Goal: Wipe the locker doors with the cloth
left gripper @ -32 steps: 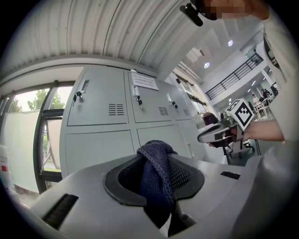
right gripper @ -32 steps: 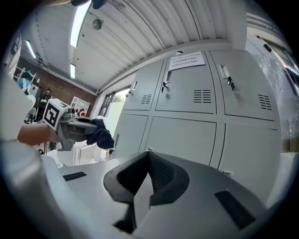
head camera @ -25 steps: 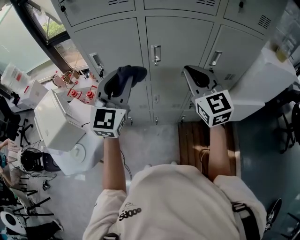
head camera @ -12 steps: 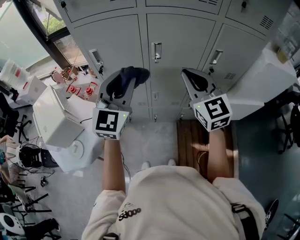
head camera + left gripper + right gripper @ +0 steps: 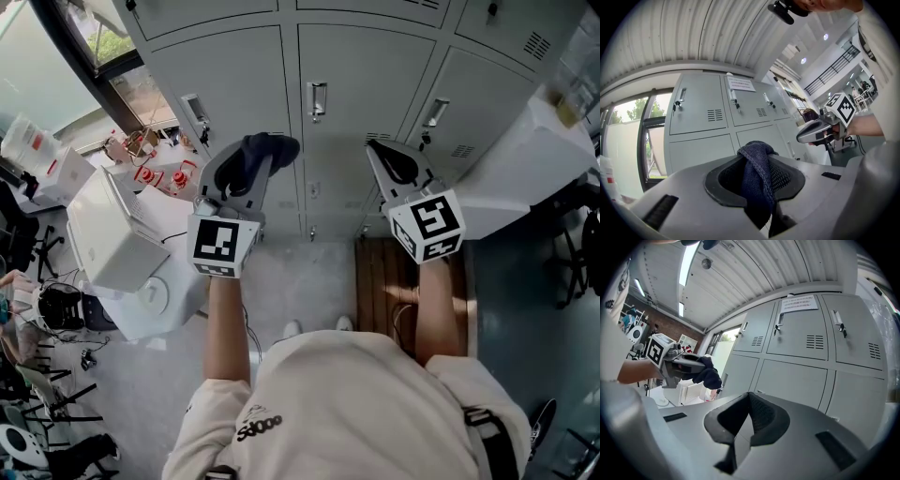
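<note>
Left tool [image 5: 265, 155]: jaws clamped on the cloth [image 5: 757, 176]. It is dark blue knit, bunched into a wad that rises between the pads and pokes out past the tips. Grip looks deep, with a good share of fabric inside the jaws.

Right tool [image 5: 750, 401]: jaws closed together, nothing between them. It is held level with the left tool, off to the right of the middle locker door [image 5: 347, 141].

Both tools point at the grey lockers. From the head view the cloth sits over the seam between the left locker door [image 5: 225, 84] and the middle door, below the middle door's handle [image 5: 316, 98]. The right gripper view suggests the wad is short of the metal. Contact cannot be confirmed from any view.

Judgement: the step in hand is bringing the cloth onto a door, and no wiping shows yet.

To do it well:
- Lead with the protruding wad so fabric meets the panel, not the hard jaw tips.
- Keep the clamp firm, since drag on painted metal could tug the cloth loose.
- Start high on the middle door and run overlapping strokes downward.
- Work around the handle and the vent slots rather than across them, because the knit could snag there.
- Keep the right tool clear of the middle door so it does not cross the stroke path.
</note>
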Demonstrator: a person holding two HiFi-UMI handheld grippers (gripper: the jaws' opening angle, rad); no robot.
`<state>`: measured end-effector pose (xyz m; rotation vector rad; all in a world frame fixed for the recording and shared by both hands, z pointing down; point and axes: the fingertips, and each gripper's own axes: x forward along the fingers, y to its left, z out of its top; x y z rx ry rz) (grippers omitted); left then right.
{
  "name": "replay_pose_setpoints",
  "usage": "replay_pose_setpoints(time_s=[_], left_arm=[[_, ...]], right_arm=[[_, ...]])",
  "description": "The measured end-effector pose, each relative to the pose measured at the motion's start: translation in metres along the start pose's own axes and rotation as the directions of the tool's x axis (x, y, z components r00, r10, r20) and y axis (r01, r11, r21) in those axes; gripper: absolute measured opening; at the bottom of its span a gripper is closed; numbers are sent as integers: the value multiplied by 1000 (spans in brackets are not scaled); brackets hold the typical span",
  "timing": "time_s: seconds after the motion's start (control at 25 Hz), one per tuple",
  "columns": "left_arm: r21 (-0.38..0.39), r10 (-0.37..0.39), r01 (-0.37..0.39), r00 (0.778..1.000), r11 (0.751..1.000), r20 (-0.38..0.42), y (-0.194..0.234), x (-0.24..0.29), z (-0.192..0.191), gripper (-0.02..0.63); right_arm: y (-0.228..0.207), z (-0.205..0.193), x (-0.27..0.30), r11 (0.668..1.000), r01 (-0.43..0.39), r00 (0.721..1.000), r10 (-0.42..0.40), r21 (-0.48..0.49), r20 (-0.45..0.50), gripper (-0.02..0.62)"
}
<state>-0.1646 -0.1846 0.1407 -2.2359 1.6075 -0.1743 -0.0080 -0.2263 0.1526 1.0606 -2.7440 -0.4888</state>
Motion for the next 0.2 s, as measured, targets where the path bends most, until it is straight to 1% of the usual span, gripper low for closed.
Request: replay_pose_setpoints(time_s=[0.2], left_arm=[[0, -3, 3, 1000, 1000, -1, 0, 0, -2, 114]], right_arm=[[0, -3, 0, 1000, 3, 1000, -3, 1, -9, 6]])
